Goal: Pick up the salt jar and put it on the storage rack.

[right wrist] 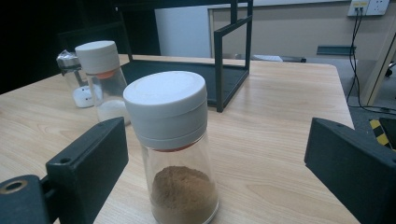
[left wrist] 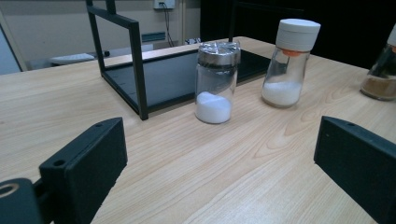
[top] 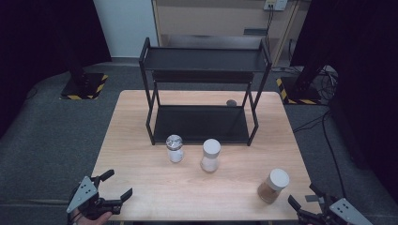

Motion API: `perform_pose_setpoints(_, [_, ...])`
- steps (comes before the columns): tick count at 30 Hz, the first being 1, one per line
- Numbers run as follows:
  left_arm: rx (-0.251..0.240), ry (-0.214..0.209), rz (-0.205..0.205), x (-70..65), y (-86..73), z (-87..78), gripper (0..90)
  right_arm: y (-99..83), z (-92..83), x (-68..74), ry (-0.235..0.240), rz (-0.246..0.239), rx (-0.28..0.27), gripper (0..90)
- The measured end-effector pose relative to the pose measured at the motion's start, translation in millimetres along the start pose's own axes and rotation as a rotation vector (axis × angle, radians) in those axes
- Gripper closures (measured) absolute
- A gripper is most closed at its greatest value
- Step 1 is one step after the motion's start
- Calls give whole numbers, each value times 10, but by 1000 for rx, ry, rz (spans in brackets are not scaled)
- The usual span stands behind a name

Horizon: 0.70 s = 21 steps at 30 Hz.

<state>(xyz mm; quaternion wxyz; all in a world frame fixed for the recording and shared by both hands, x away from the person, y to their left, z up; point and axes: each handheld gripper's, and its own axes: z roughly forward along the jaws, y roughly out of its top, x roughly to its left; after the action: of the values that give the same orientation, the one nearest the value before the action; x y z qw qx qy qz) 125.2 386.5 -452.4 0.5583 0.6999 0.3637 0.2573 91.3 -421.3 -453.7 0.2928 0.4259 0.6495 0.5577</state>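
Brown-spice jar (right wrist: pixel 172 149) with white cap, upright on tabletop (top: pixel 155 187) directly ahead of right gripper (right wrist: pixel 215 163), between its wide-open, empty jaws but not touching either. Best approached, probably, by easing straight forward, keeping level, closing on the glass body below the cap. Left gripper (left wrist: pixel 219 163) likewise spread and empty, facing metal-lidded shaker (left wrist: pixel 215 84) and white-capped shaker (left wrist: pixel 289 60), both well ahead of its jaws. Black two-tier rack (top: pixel 204 89) beyond, shelves bare.

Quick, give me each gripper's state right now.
Left gripper: open, holding nothing, above the light wooden table.
Right gripper: open, holding nothing; the white-capped glass jar of brown powder stands between its jaws, ungripped.
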Motion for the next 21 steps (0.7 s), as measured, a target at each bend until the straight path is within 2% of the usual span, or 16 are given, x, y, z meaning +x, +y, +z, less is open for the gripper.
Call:
perform_pose_setpoints(8, [7, 17, 20, -44, 179, 61, 14, -3, 1, -1, 1, 2, -2, 66])
perform_pose_setpoints(21, [41, 14, 55, -71, 475, 225, 12, -6, -4, -10, 5, 7, -5, 66])
